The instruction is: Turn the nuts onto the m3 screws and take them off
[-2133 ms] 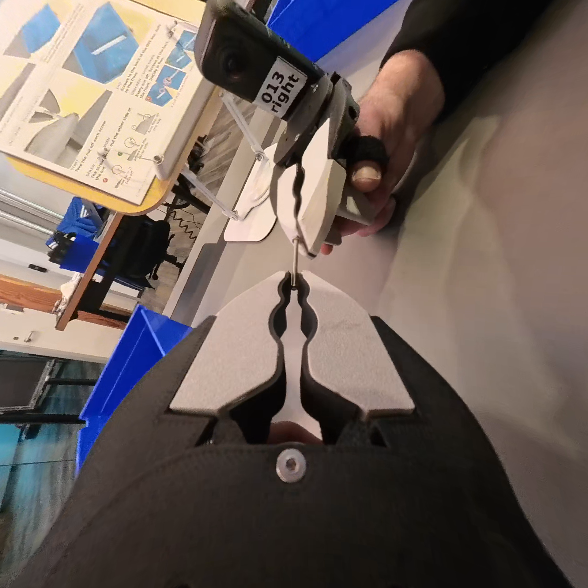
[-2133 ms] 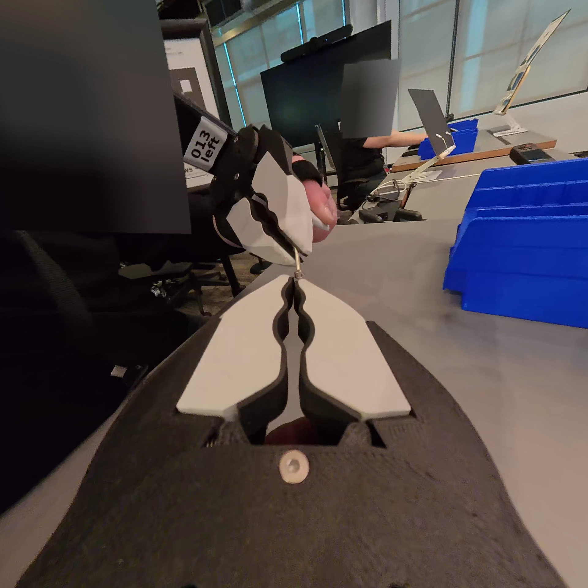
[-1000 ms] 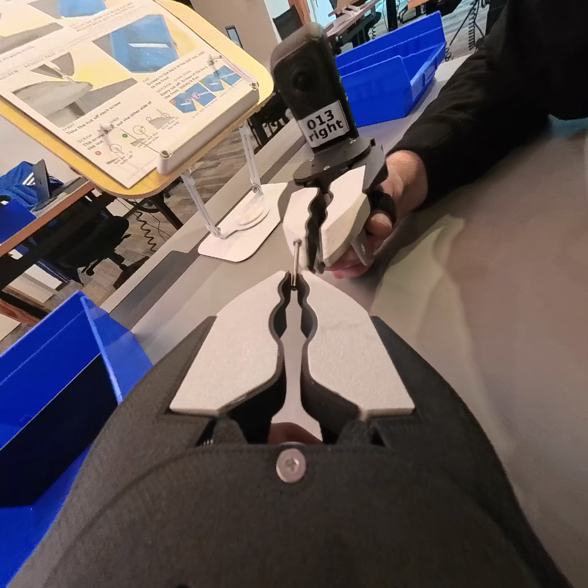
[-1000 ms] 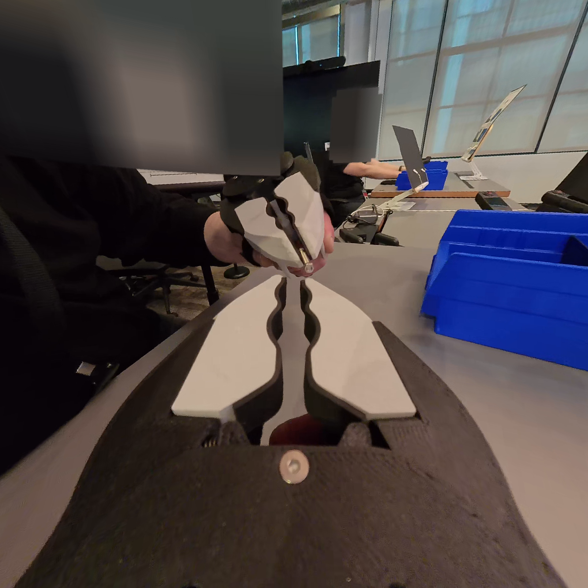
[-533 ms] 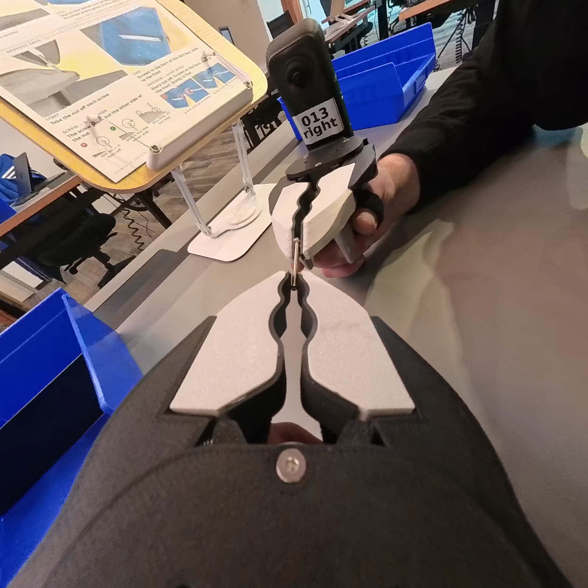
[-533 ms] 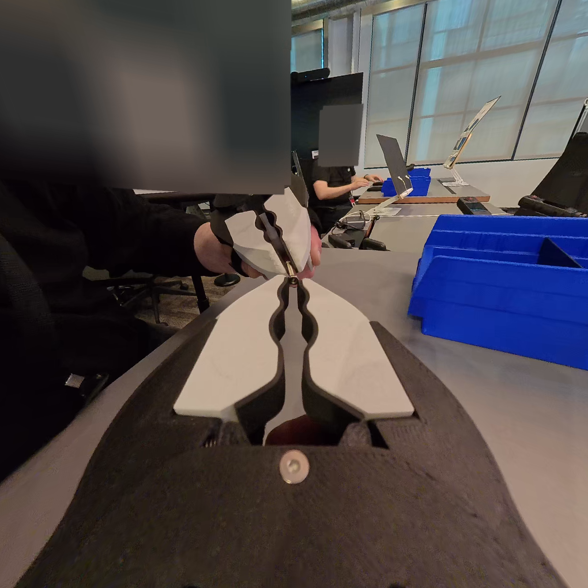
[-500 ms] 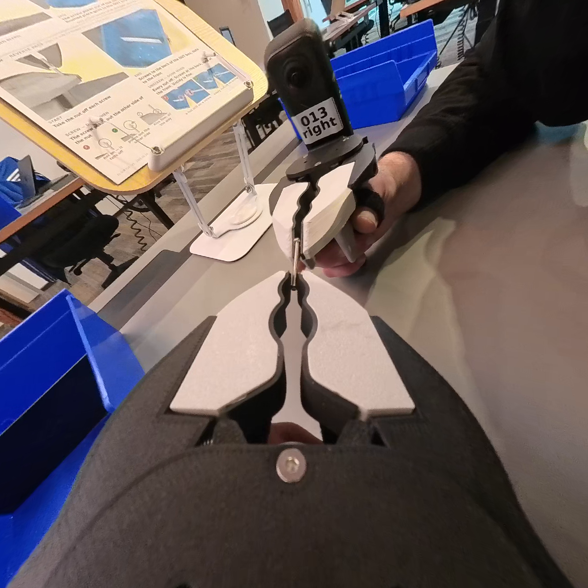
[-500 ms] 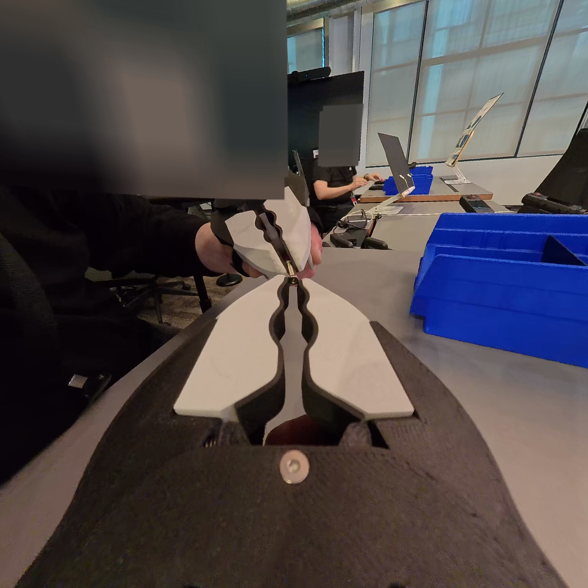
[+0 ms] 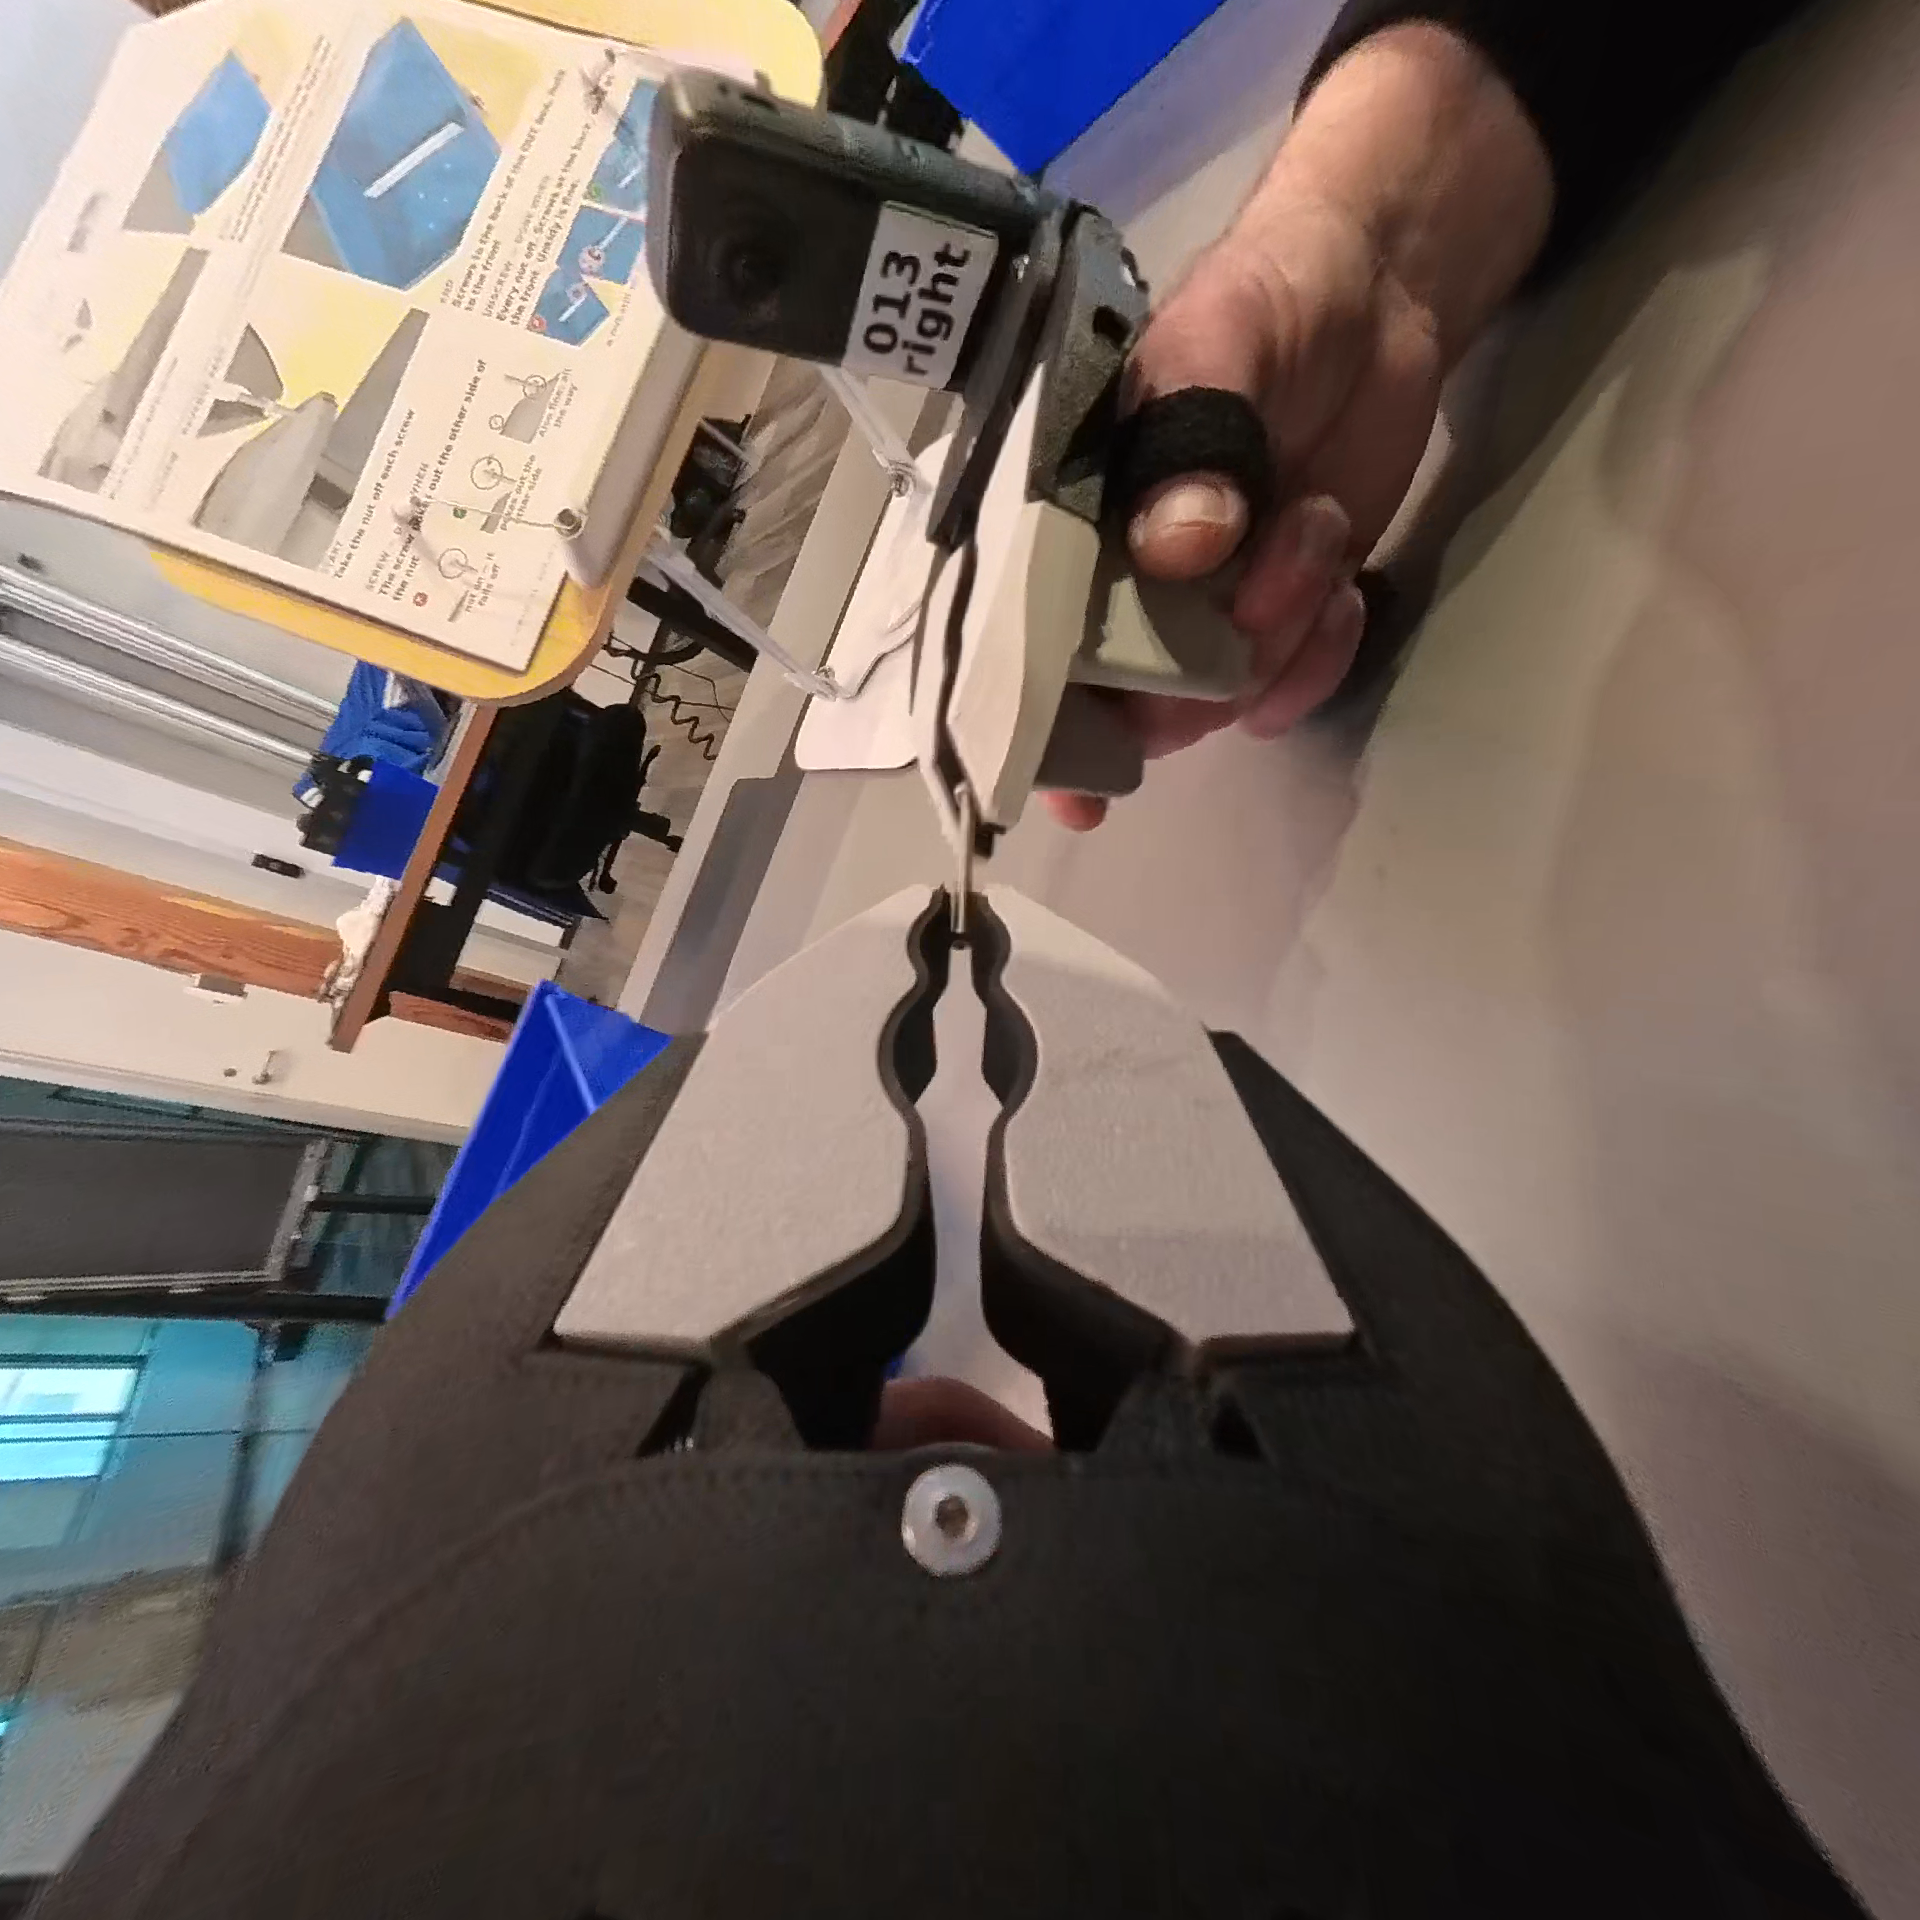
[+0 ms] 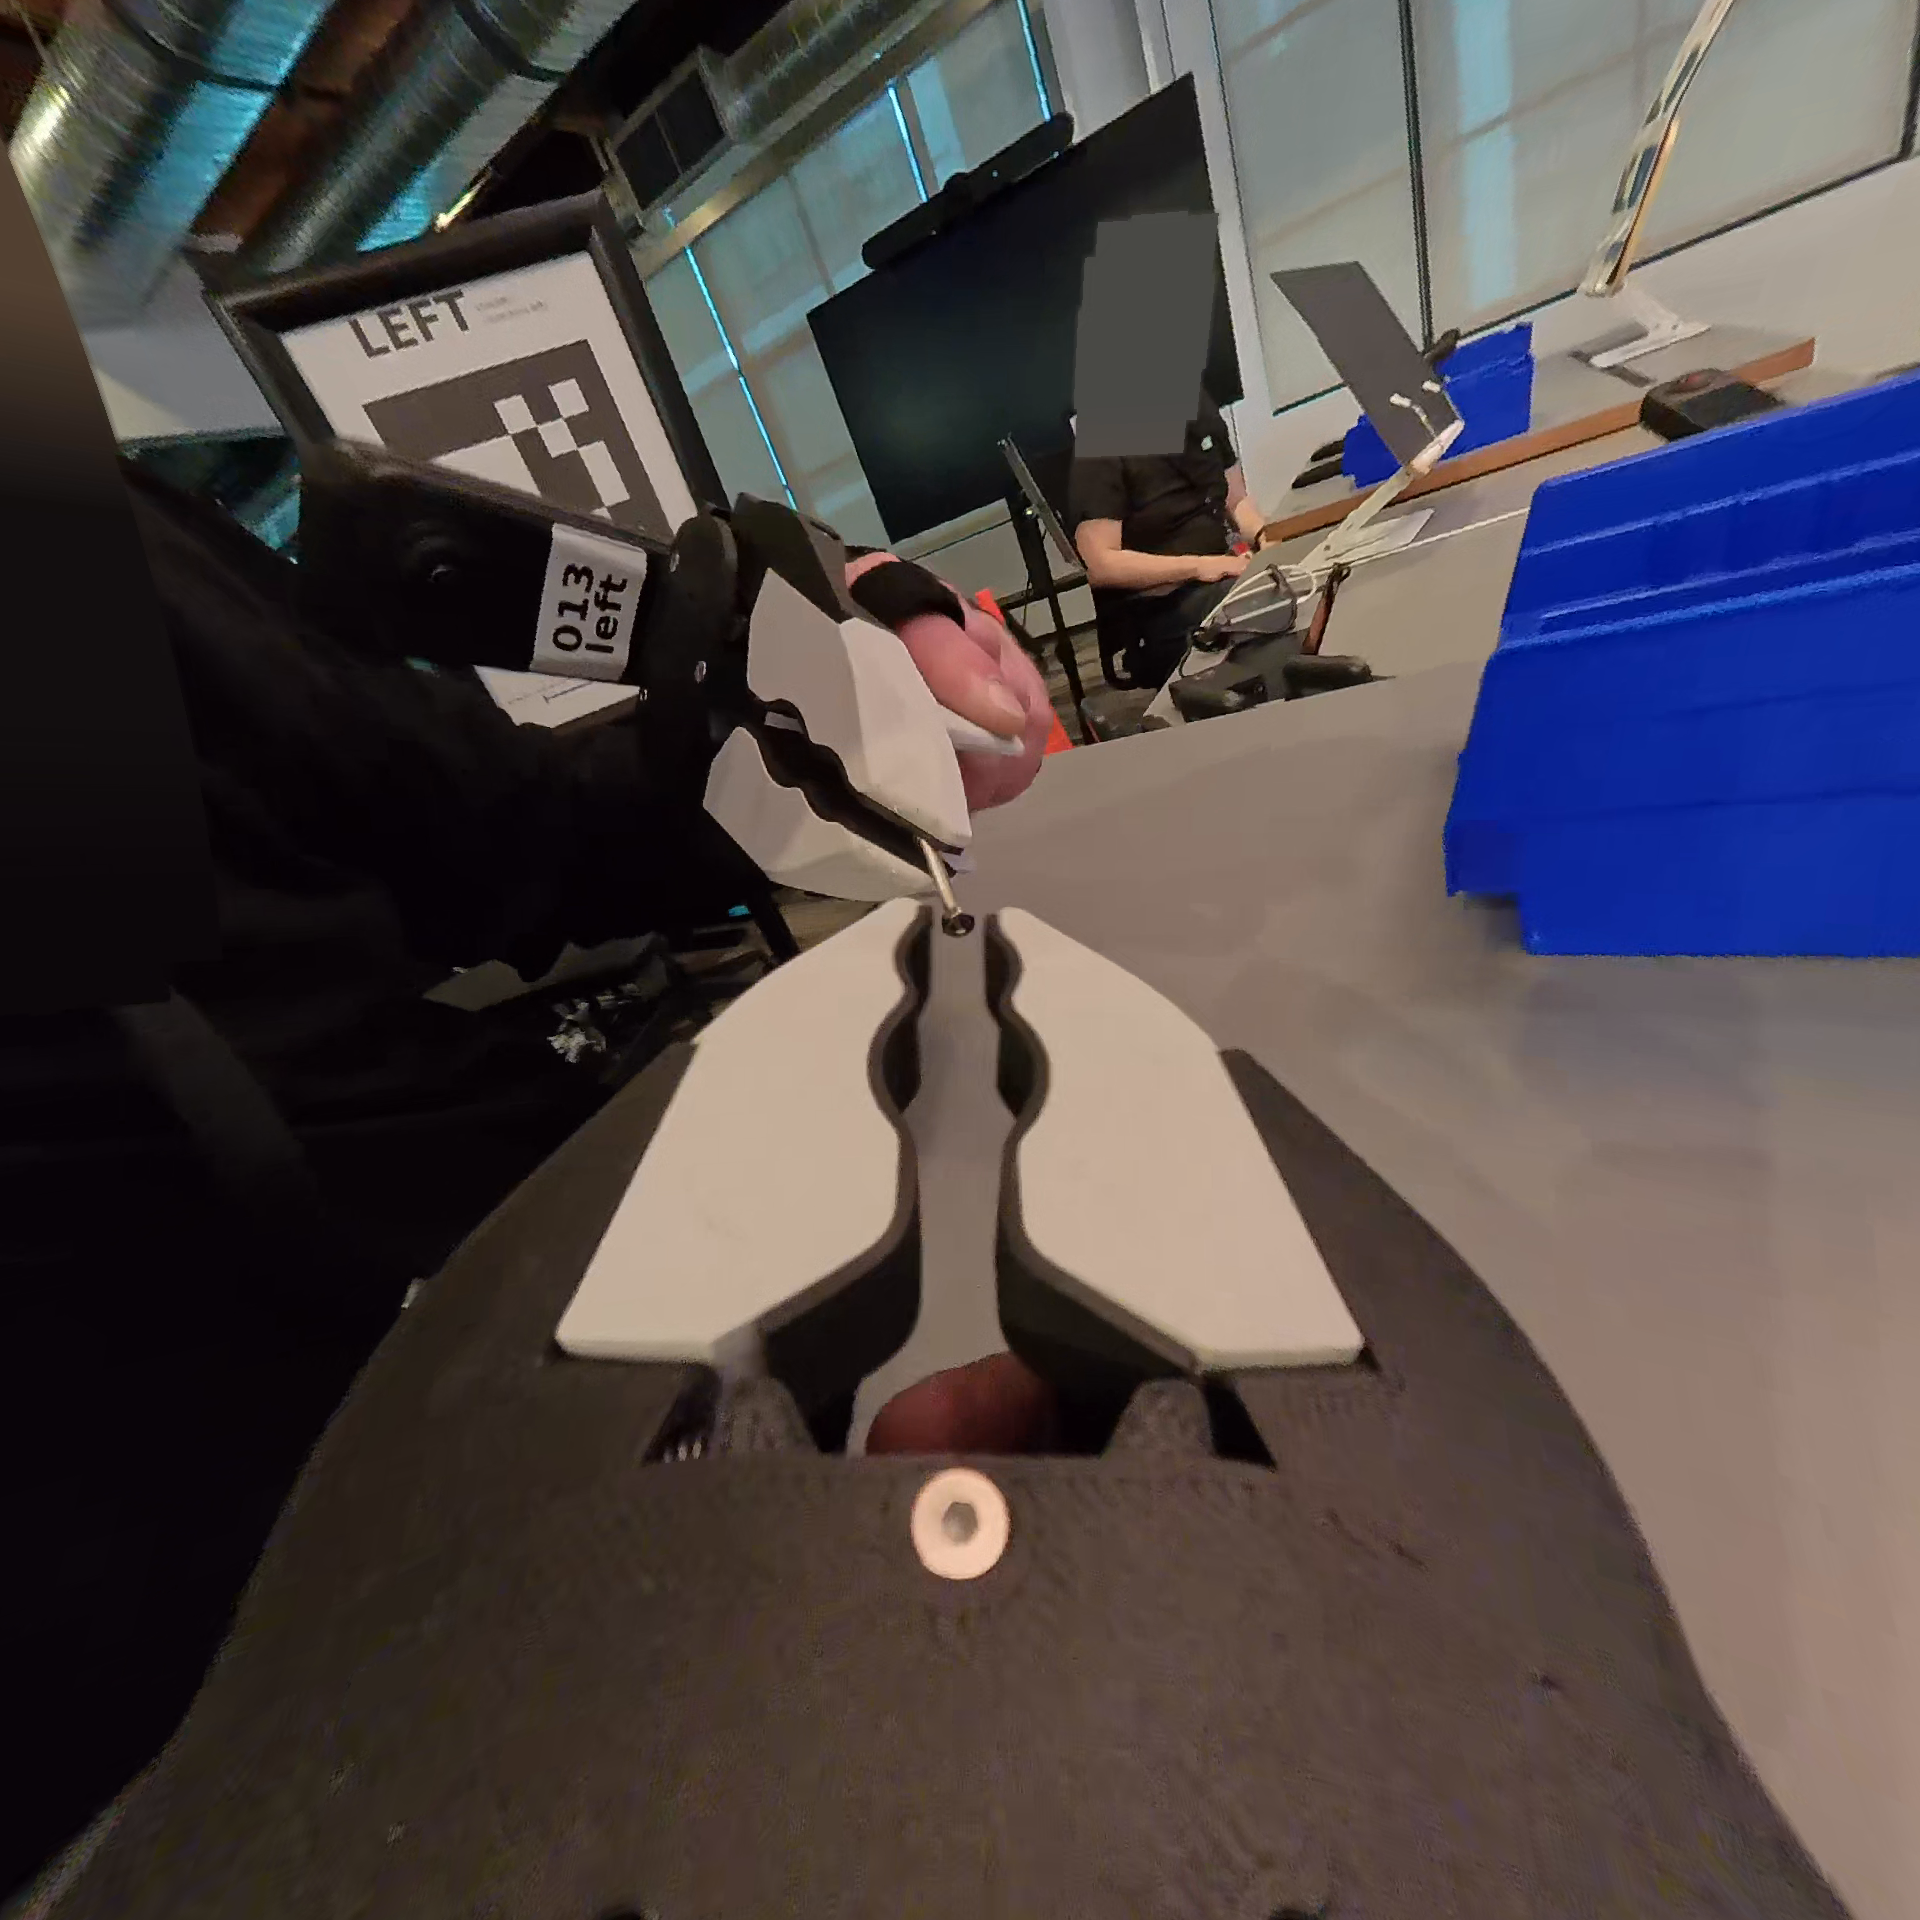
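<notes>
Since half a second ago both wrists have rolled, and the right gripper (image 10: 956, 920) has loosened: its jaws now stand narrowly apart, with the small nut (image 10: 954, 923) between the tips but apparently not pinched. I judge one twist is finished and a new grip is needed. The left gripper (image 9: 961, 914) is clamped on the m3 screw (image 9: 964, 852), a thin bright metal pin that sticks out straight ahead of its tips. The fingers (image 10: 769, 1132) are pale and matte with wavy dark inner edges, on a grainy black body.
</notes>
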`<action>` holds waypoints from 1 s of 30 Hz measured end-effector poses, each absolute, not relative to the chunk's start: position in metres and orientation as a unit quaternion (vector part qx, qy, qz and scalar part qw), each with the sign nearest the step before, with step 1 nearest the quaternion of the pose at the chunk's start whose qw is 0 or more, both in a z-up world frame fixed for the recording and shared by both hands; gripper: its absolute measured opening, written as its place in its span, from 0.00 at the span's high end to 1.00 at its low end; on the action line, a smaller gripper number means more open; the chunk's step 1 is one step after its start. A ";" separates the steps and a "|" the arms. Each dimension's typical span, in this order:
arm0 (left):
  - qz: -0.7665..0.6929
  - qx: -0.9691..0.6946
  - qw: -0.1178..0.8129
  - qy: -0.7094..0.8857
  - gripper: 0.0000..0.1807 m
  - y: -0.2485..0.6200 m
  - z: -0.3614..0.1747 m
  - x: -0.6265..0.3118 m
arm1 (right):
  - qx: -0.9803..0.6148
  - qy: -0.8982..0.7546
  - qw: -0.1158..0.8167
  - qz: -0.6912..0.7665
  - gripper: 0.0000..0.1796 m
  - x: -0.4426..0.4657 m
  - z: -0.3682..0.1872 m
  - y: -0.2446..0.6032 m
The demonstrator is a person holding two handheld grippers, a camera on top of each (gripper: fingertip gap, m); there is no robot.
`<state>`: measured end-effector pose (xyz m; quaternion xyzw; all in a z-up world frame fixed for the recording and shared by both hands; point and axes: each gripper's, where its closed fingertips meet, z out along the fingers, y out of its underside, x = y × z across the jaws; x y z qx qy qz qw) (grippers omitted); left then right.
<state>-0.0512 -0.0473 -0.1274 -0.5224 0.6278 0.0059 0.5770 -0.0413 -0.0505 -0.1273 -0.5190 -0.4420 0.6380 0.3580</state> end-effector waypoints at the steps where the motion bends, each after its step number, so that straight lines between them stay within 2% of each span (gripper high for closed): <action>1: -0.011 -0.529 0.579 0.620 0.98 -0.048 -0.127 -0.051 | -0.515 -0.448 0.368 0.632 0.90 -0.041 -0.127 -0.050; 2: -0.025 -0.535 0.581 0.612 0.98 -0.048 -0.127 -0.050 | -0.511 -0.454 0.380 0.623 0.88 -0.041 -0.126 -0.050; 5: -0.059 -0.547 0.584 0.597 0.98 -0.048 -0.127 -0.050 | -0.495 -0.468 0.406 0.609 0.89 -0.038 -0.123 -0.050; 8: -0.090 -0.556 0.583 0.585 0.98 -0.050 -0.127 -0.048 | -0.490 -0.467 0.412 0.609 0.97 -0.037 -0.122 -0.050; 21: -0.311 -0.607 0.522 0.513 0.98 -0.062 -0.124 -0.042 | -0.418 -0.558 0.496 0.518 0.97 -0.033 -0.119 -0.063; 30: -0.316 -0.624 0.506 0.504 0.98 -0.059 -0.130 -0.042 | -0.405 -0.596 0.531 0.445 0.97 -0.033 -0.124 -0.059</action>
